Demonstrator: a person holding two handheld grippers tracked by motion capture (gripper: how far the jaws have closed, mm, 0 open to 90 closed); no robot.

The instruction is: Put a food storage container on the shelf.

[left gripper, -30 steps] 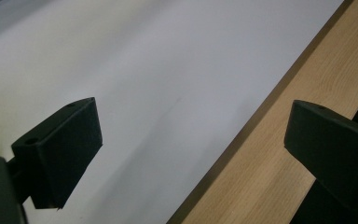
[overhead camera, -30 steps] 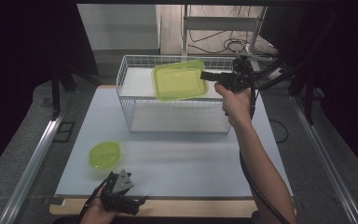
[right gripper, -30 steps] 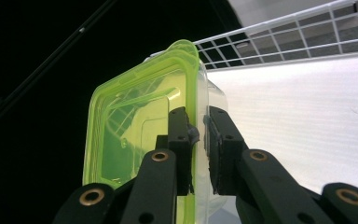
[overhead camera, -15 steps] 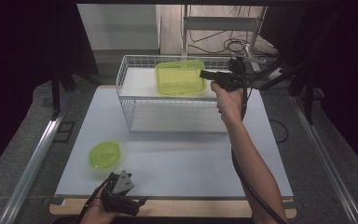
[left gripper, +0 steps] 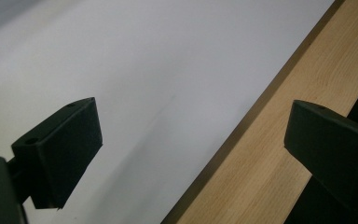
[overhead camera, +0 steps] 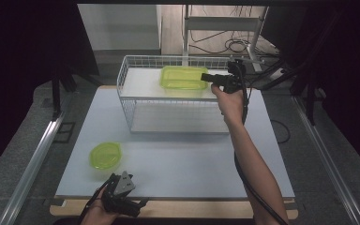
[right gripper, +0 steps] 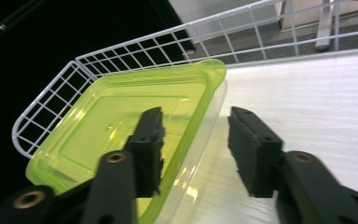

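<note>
A clear lime-green rectangular container [overhead camera: 180, 77] rests on the top board of a white wire rack [overhead camera: 122, 77]. My right gripper [overhead camera: 205, 77] reaches in from its right end. In the right gripper view the container [right gripper: 121, 121] lies flat on the board. The right gripper [right gripper: 196, 116] straddles its near rim, one jaw inside and one outside. Its jaws have just been opening and stand open, with a gap to the rim on both sides. My left gripper [overhead camera: 118, 187] rests at the table's front edge, and in its own view the left gripper [left gripper: 191, 135] is wide open with nothing between the jaws.
A small round lime-green dish [overhead camera: 105, 154] lies on the white mat [overhead camera: 192, 159] at front left. The rack has wire side walls [right gripper: 121, 58] and a lower shelf [overhead camera: 178, 122]. A wooden strip [left gripper: 270, 154] edges the table. Cables and a metal stand are behind the rack.
The right hand lowered the tilted green container onto the rack's top board, then its jaws opened off the rim. The left gripper has not moved.
</note>
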